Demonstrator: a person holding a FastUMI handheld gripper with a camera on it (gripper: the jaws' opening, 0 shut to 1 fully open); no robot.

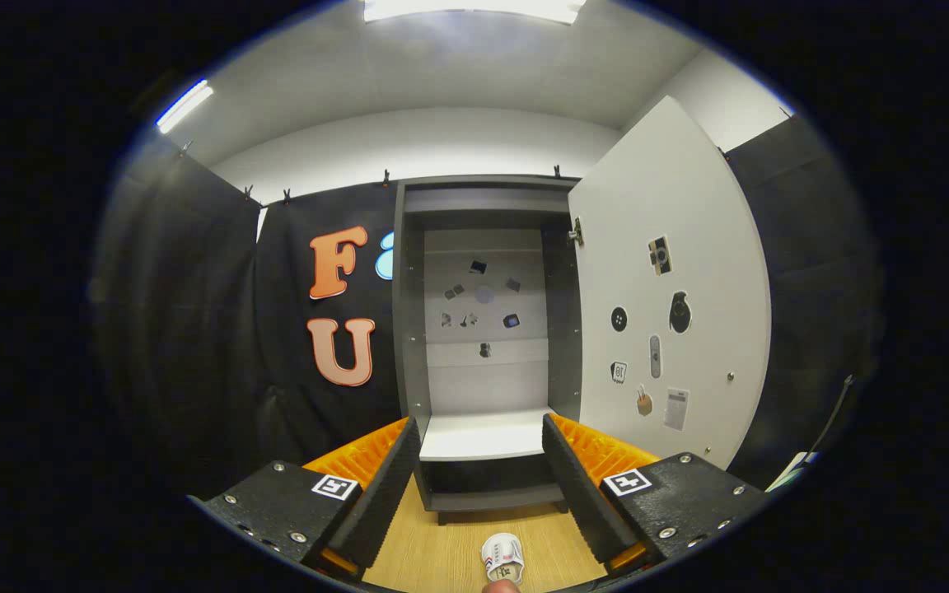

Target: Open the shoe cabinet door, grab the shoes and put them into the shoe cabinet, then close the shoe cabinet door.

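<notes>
The grey shoe cabinet [483, 346] stands ahead of me against the booth wall. Its white door [672, 296] is swung wide open to the right, with several stickers on its inner face. Inside, a pale shelf [483, 435] lies bare, and small stickers dot the back panel. A small white shoe [502, 558] sits on the wooden floor [433, 552] below and between my fingers, close to me. My gripper [481, 441] is open, its two fingers spread wide to either side of the cabinet's lower part, holding nothing.
Black cloth walls hang left and right of the cabinet. A thin dark rod [837, 412] leans at the far right, past the open door. Something rounded peeks in just under the shoe.
</notes>
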